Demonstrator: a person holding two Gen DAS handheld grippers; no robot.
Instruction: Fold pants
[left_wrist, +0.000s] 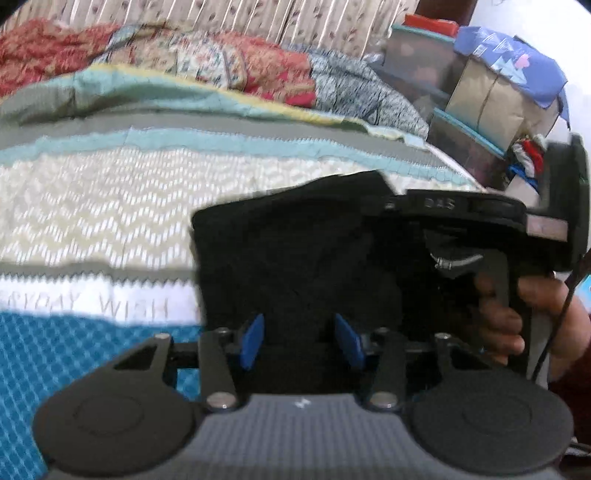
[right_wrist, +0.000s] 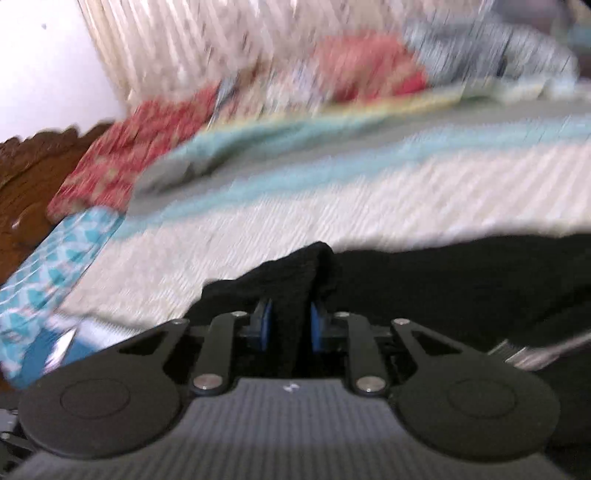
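Black pants (right_wrist: 424, 291) bunched between right gripper (right_wrist: 289, 325) fingers, background motion-blurred.

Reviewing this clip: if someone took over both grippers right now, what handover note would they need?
Left gripper: jaws apart, black pants between the blue pads, no clamp visible.
Right gripper: jaws shut on a bunched ridge of the pants.
Pants: on the striped bedspread, already gathered into a compact dark bundle. The right hand and its gripper sit at the bundle's right side in the left wrist view.
Done: apparently at least one fold; blur hides the layers.
Left: probably finish the fold, release, flatten.
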